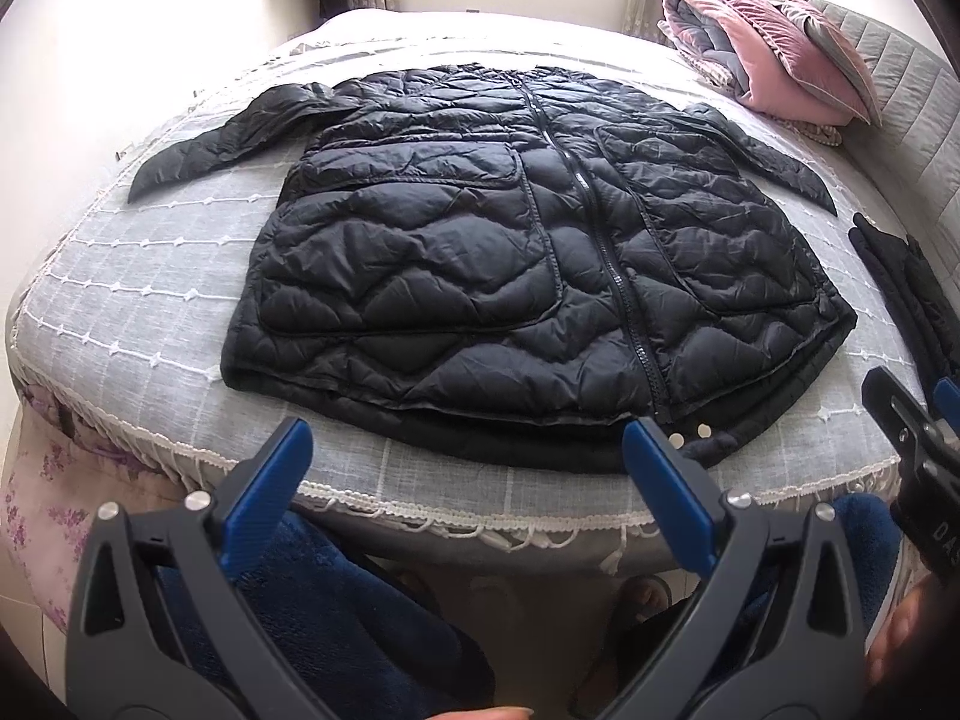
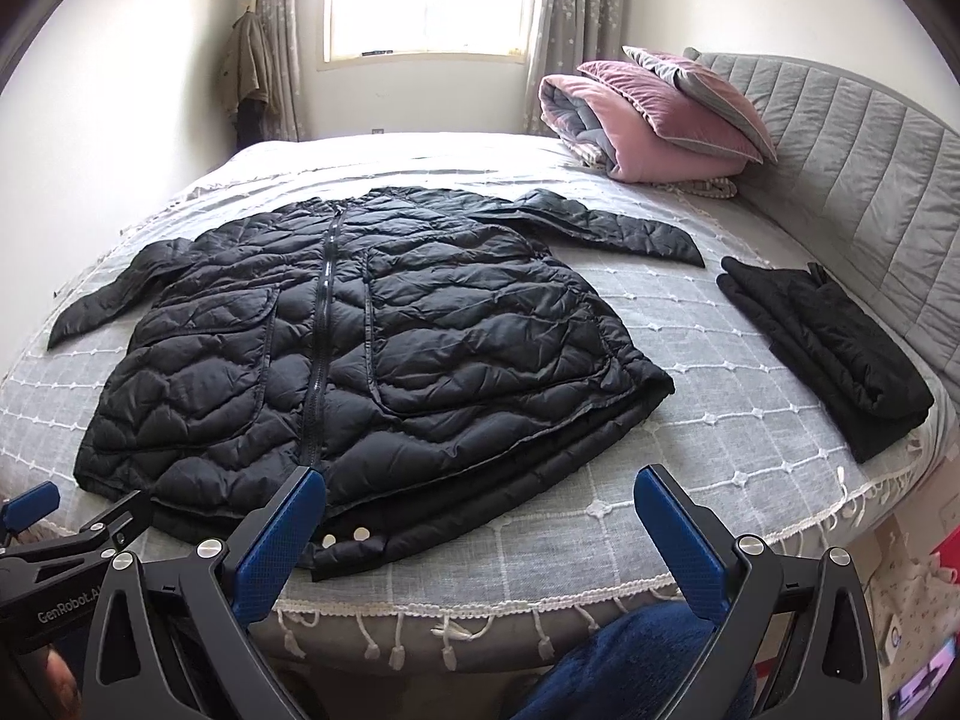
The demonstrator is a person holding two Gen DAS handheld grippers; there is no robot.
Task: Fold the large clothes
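A black quilted puffer jacket (image 1: 510, 252) (image 2: 360, 348) lies flat on the bed, zipped, front up, hem toward me and both sleeves spread out to the sides. My left gripper (image 1: 468, 450) stands open just short of the hem, over the bed's near edge, with nothing between its blue pads. My right gripper (image 2: 480, 498) is also open and empty, near the hem's right part by two metal snaps (image 2: 345, 537). Each gripper shows at the edge of the other's view: the right gripper (image 1: 912, 414), the left gripper (image 2: 36, 510).
A folded black garment (image 2: 828, 348) lies on the bed to the jacket's right. Pink and grey pillows with a rolled quilt (image 2: 648, 120) sit by the grey padded headboard (image 2: 852, 168). The grey bedspread (image 2: 690, 420) has a tasselled fringe at the near edge. Blue-clad legs are below.
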